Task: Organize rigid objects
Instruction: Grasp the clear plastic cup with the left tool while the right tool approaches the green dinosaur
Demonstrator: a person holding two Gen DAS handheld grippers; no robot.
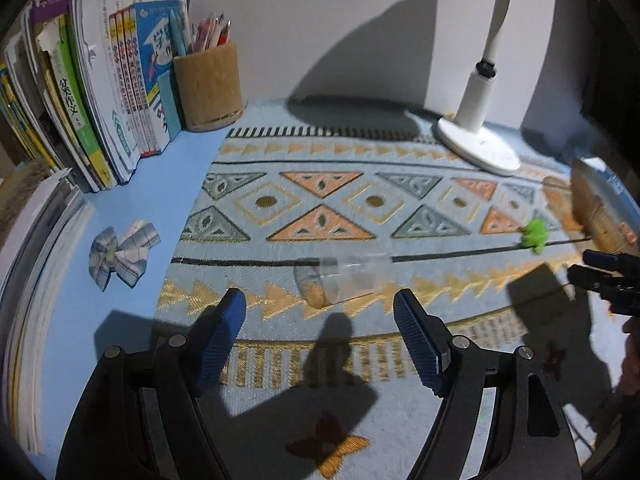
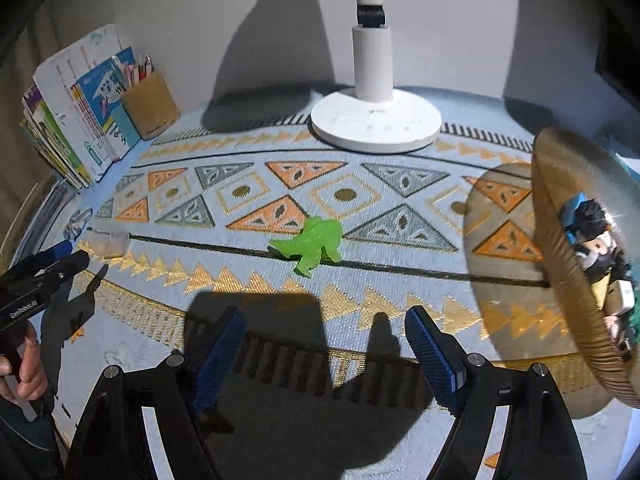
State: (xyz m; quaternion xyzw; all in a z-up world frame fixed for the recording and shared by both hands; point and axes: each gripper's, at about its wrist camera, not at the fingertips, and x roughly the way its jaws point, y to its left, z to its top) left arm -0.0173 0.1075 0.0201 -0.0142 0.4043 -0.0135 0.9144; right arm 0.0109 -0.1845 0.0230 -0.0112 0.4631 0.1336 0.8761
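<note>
Your left tongs (image 1: 320, 312) are spread wide with nothing between the blue ribbed pads (image 1: 222, 336), hanging above the patterned mat (image 1: 320, 184) that covers the desk (image 1: 132, 216). Just ahead of them lies a small clear plastic cup (image 1: 340, 280) on its side, see-through and blurred, its open mouth turned toward the left; the mat's gold triangles show through its wall.

Your right tongs (image 2: 320, 340) are likewise spread and empty, held over the mat's near edge. Straight ahead of them, apart from the fingertips, sits a translucent bright green dinosaur figure (image 2: 312, 242), soft-edged and glossy, lying across the mat's dark stripe. To its right a round woven basket (image 2: 560, 280) stands tilted, rim toward you, with a bearded toy figure (image 2: 596, 240) inside.

Farther back the white lamp base (image 2: 376, 124) stands on the mat by the wall. On the bare blue desk to the left rest a plaid fabric bow (image 1: 120, 252), a tan pen holder (image 1: 208, 88) and a row of books (image 1: 100, 92).
</note>
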